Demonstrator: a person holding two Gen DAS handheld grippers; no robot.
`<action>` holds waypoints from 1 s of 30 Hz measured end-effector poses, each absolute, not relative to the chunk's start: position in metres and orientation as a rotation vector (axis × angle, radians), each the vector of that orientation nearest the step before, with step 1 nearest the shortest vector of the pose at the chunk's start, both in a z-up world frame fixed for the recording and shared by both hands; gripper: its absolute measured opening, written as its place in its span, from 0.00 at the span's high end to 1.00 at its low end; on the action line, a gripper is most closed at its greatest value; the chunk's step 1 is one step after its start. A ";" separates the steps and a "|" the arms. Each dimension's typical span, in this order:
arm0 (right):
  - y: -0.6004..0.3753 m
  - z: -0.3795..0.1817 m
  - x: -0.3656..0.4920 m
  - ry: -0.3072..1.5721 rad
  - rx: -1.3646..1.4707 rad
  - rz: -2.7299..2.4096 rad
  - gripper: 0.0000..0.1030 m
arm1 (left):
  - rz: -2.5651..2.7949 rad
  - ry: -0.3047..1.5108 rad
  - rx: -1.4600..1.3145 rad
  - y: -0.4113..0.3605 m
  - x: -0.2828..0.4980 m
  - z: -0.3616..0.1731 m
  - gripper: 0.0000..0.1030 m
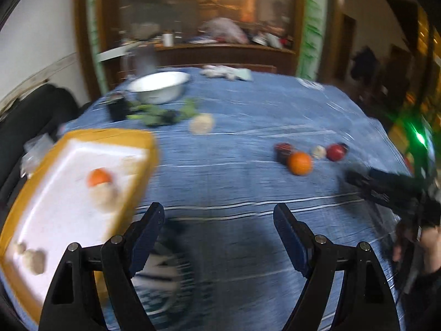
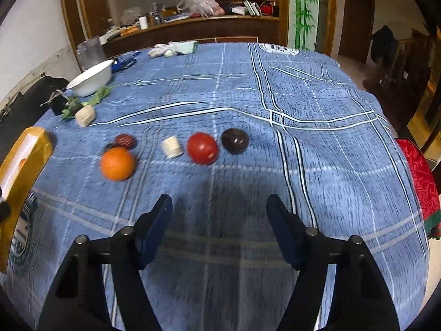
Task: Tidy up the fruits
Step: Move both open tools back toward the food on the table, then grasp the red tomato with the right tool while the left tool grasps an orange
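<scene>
Both the left gripper point(image 1: 219, 218) and the right gripper point(image 2: 219, 209) hang with jaws spread wide and empty above a table draped in a blue cloth with white and dark stripes point(image 2: 317, 149). Across its middle lie a round orange point(image 2: 118, 163), a dark red wrinkled fruit point(image 2: 126, 140), a cream cylinder-shaped piece point(image 2: 172, 146) with its long axis running toward the far edge, a red tomato-like fruit point(image 2: 202, 148) and a dark purple round fruit point(image 2: 235, 140). At the left edge sits a yellow-rimmed white tray point(image 1: 55, 209) holding another orange point(image 1: 98, 178) and pale lumps; a white enamel bowl point(image 2: 91, 78) stands near the far left corner, before a wood-framed glass partition point(image 2: 176, 2).
</scene>
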State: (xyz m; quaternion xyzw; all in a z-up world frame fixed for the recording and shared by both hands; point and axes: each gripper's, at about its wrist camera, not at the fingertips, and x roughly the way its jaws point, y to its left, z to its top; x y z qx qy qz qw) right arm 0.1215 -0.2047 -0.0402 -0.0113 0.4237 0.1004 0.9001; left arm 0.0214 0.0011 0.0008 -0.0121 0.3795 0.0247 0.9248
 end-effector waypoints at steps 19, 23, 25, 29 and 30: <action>-0.191 -0.043 0.168 0.881 -0.053 0.285 0.61 | -0.014 0.837 -0.009 -0.065 0.102 -0.033 0.21; -0.196 -0.046 0.171 0.896 -0.008 0.311 0.61 | -0.024 0.871 -0.024 -0.072 0.113 -0.044 0.21; -0.196 -0.046 0.174 0.893 0.006 0.314 0.61 | -0.034 0.903 -0.040 -0.073 0.118 -0.049 0.27; -0.190 -0.043 0.180 0.872 -0.002 0.320 0.60 | -0.033 0.895 -0.064 -0.070 0.123 -0.048 0.32; -0.187 -0.041 0.180 0.861 -0.010 0.325 0.60 | -0.025 0.892 -0.067 -0.069 0.124 -0.048 0.35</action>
